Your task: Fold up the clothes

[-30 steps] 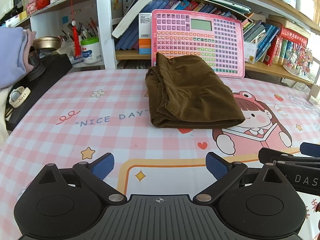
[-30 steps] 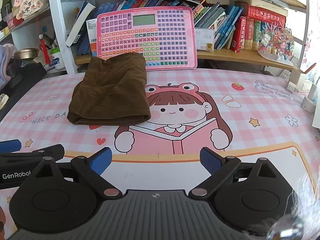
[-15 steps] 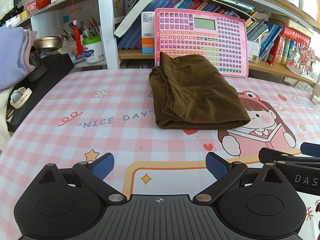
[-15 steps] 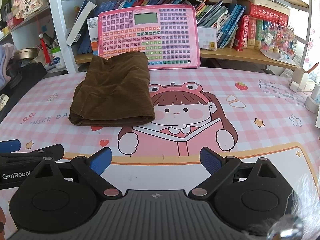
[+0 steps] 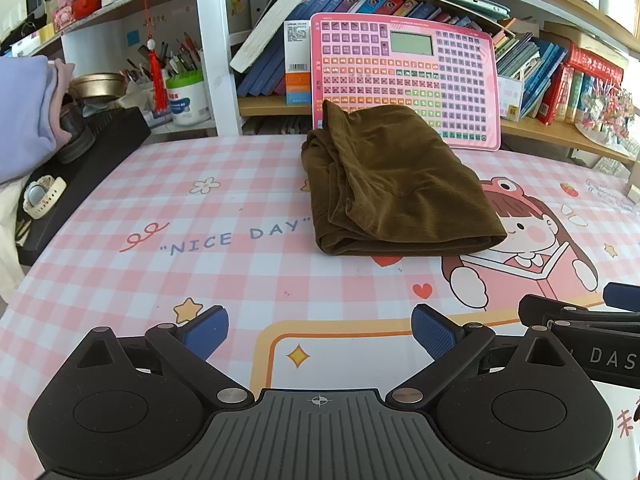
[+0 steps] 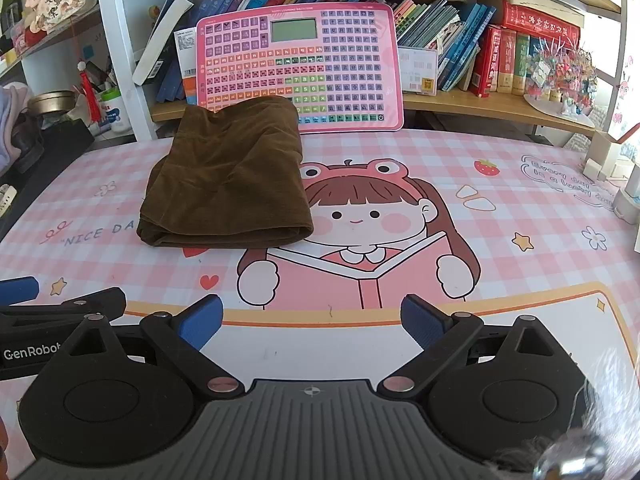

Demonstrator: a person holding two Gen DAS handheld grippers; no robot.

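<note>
Folded brown garment (image 5: pixel 396 184) at frame centre on the pink checked counter (image 5: pixel 224 272), far edge touching the pink keyboard toy (image 5: pixel 404 80). Left gripper (image 5: pixel 320 334) and right gripper (image 6: pixel 312 322) low in frame, jaws wide, empty. Nothing between.

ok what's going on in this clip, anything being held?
Nothing is held. Both handheld grippers, the left gripper and the right gripper, are open and empty, low over the near edge of the pink checked table mat. The brown garment lies folded on the mat ahead of them, apart from both, its far edge in front of the pink keyboard board.
</note>
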